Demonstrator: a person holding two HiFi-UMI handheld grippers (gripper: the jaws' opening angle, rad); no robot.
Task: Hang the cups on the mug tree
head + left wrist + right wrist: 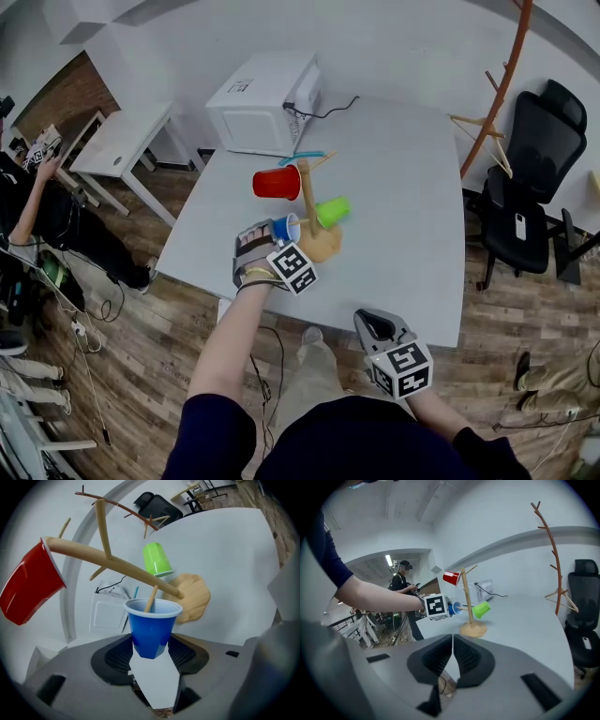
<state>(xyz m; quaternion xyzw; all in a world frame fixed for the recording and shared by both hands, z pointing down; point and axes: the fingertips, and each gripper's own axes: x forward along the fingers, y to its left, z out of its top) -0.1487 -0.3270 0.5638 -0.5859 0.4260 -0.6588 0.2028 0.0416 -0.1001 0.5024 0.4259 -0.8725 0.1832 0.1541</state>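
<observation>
Blue plastic cup [151, 625] sits mouth-first over a short peg of the pale wooden mug tree [117, 564], with the peg tip inside the rim. Pinched low on its tapered wall, close to the base, between the fingers [115, 656] of the left gripper [150, 651]. Looks light, thin-walled and springy, probably slick and easy to dent. Best held gently near the base, where the wall seems stiffest. Red plastic cup [277, 182] hangs near the treetop, and a green plastic cup [332, 211] hangs lower on the other side. Round tree foot rests on the pale grey worktop [403, 187]. Right gripper [452, 656] hangs back at the near edge, fingers pressed together on nothing.
</observation>
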